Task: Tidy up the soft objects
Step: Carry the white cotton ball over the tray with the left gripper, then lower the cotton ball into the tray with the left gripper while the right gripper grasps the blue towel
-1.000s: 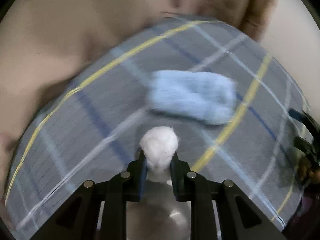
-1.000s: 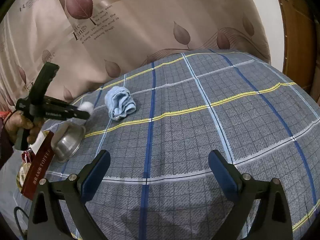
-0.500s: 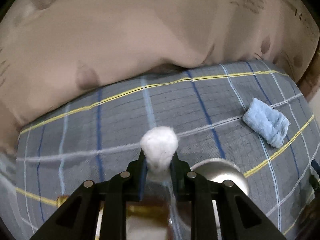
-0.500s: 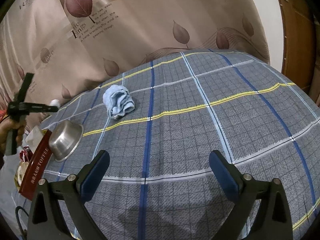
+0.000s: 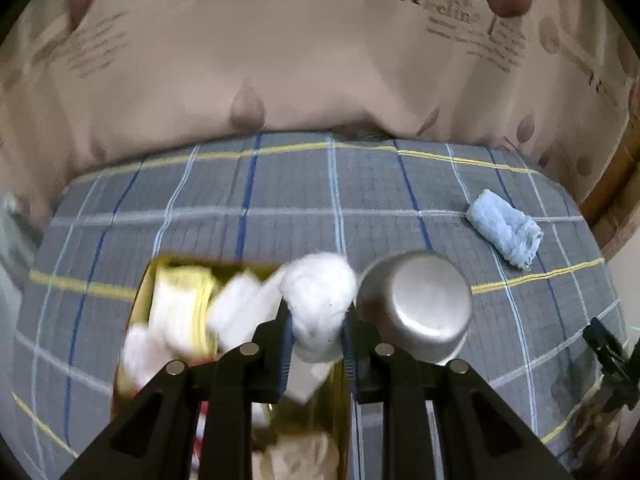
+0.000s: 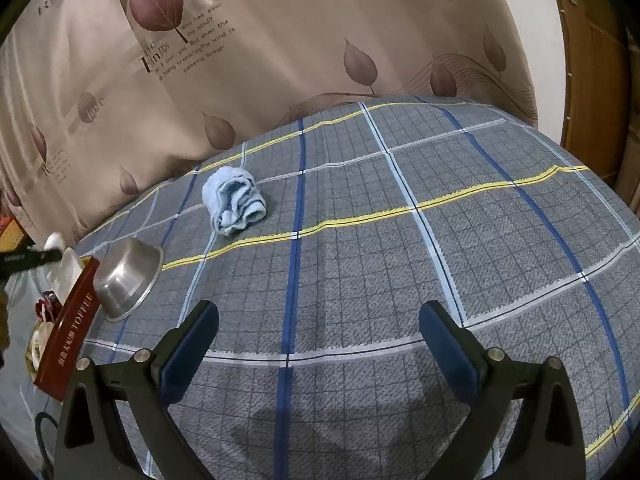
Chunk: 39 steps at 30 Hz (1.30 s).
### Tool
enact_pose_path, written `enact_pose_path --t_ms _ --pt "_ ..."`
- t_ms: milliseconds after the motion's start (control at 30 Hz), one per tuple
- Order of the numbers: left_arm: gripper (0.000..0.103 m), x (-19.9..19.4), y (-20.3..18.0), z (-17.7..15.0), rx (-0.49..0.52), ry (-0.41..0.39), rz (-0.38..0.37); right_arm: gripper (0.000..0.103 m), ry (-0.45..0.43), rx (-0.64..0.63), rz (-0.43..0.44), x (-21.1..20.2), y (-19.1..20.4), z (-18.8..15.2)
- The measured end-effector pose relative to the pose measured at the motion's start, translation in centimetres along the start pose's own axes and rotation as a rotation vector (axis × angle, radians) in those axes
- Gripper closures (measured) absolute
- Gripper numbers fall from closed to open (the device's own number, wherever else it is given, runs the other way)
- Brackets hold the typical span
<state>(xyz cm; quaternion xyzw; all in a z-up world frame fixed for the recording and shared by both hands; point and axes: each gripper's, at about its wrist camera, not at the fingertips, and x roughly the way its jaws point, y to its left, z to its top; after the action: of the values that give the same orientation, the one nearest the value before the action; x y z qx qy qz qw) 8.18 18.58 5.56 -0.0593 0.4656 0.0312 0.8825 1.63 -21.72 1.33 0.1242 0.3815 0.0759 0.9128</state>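
My left gripper (image 5: 317,330) is shut on a white cotton ball (image 5: 319,298) and holds it above an open box (image 5: 132,344) with gold inner walls. White and yellow soft things (image 5: 188,304) lie blurred inside the box. A rolled light-blue cloth (image 5: 505,229) rests on the checked bedcover to the right. In the right wrist view the same blue cloth (image 6: 234,200) lies at the far left, and the red-sided box (image 6: 70,326) sits at the left edge. My right gripper (image 6: 316,342) hangs open over bare bedcover, holding nothing.
An upturned steel bowl (image 5: 416,306) lies right beside the box, also the steel bowl (image 6: 128,278) in the right wrist view. A leaf-print curtain (image 6: 280,40) hangs behind the bed. A wooden door (image 6: 592,60) stands at the far right.
My left gripper swung left with the cotton ball, from near the blue cloth to above the open box, rolling as it went. The right gripper stayed still.
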Motion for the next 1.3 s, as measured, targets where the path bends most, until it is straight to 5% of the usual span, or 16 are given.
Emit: enact_pose_path --t_ms 533,700,933,1300 --pt "0.078 -4.3 2.6 -8.1 -0.196 -0.120 -0.033 0.003 0.018 -0.061 0.036 -0.1 0.9 -0.1" --pt "0.078 -4.7 2.8 -8.9 -0.205 -0.133 -0.032 0.003 0.071 -0.178 0.055 1.2 3.2 2.8" --pt "0.078 -5.4 2.8 -8.8 -0.198 -0.155 -0.043 0.003 0.232 -0.454 0.070 6.6 9.8 10.8" --pt "0.078 -5.5 2.9 -8.5 -0.186 -0.157 -0.057 0.003 0.502 -0.707 -0.038 17.1 15.2 13.2"
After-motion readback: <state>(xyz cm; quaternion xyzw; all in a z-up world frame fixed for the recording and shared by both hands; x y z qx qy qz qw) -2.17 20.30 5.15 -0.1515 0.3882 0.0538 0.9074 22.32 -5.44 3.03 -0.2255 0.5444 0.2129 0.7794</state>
